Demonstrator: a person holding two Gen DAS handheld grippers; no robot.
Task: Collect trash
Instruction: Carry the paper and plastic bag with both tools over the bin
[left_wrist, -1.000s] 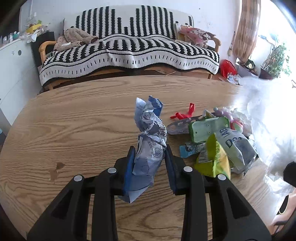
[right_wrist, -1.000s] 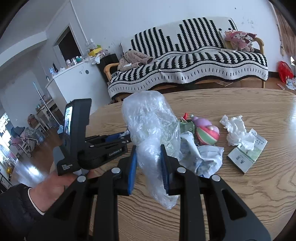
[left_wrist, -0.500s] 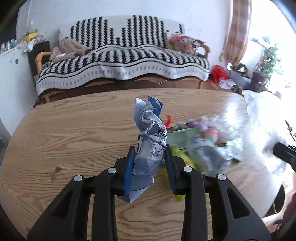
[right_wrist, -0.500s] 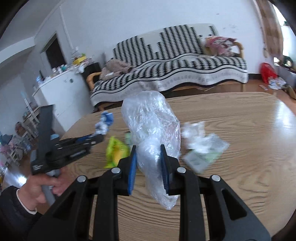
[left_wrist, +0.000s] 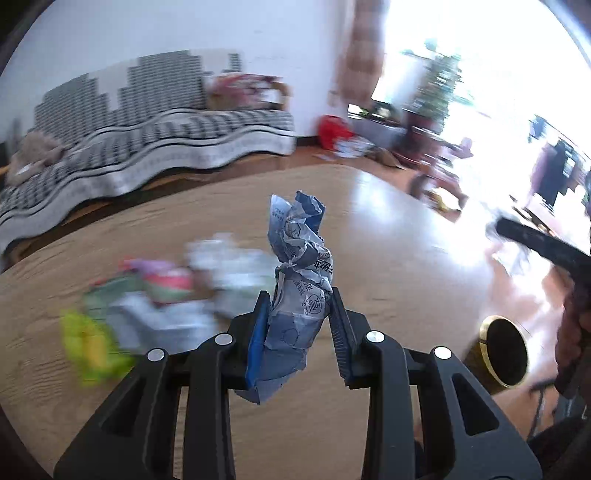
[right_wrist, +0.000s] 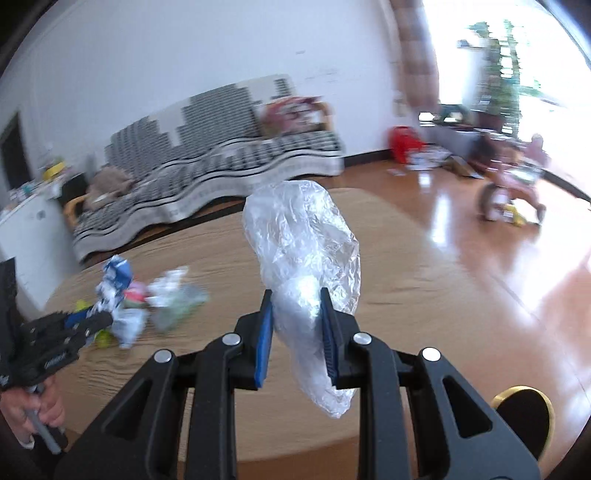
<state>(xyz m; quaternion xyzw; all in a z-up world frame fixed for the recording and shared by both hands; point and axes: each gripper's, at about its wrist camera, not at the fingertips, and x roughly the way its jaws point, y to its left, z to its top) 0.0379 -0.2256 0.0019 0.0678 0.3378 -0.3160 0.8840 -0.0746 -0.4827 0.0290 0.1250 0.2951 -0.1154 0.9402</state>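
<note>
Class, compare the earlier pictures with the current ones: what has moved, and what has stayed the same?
Both views have swung right, toward the gold-rimmed bin beside the table; the litter pile now lies to the left. Unchanged: the left hand-held gripper still clamps the crumpled wrapper, the right hand-held gripper the clear plastic bag.

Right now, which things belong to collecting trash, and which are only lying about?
Job:
- crumpled blue wrapper, in left jaws
- clear plastic bag, in right jaws
- trash pile on table
- gold-rimmed bin

Lying about:
- striped sofa
- red bag

Litter pile (left_wrist: 155, 295) on table (left_wrist: 388, 258), sofa (left_wrist: 147, 147) behind, bin (left_wrist: 504, 354) right.
</note>
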